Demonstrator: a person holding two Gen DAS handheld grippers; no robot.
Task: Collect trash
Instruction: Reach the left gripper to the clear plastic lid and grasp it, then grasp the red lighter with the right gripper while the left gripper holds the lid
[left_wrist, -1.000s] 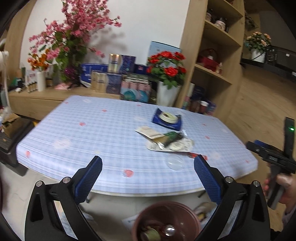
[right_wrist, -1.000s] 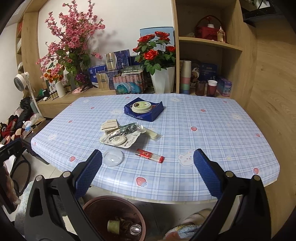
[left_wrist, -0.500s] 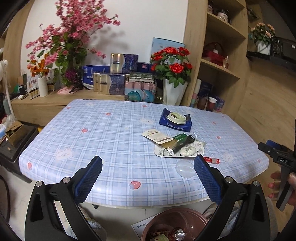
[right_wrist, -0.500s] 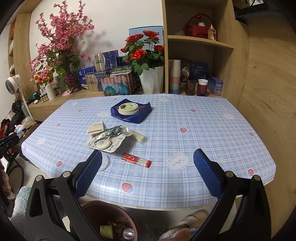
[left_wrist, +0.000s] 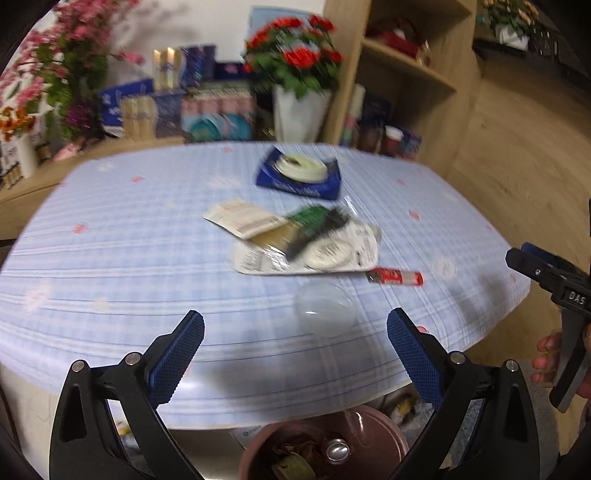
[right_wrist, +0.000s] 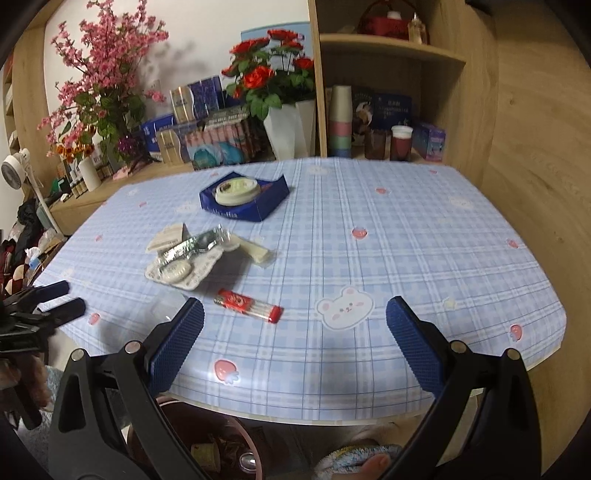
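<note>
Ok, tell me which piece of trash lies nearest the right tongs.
The red-ended clear tube, lying alone between the tongs' tips, nearer than the wrapper pile.

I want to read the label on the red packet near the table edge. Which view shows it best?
The right wrist view: the red packet lies sharp and close, whole, on the table. The left wrist view shows it smaller, motion-blurred and partly behind the white tray.

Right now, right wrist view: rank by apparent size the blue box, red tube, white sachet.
1. blue box
2. red tube, though it lies nearer the camera, so its true rank is unsure
3. white sachet
</note>
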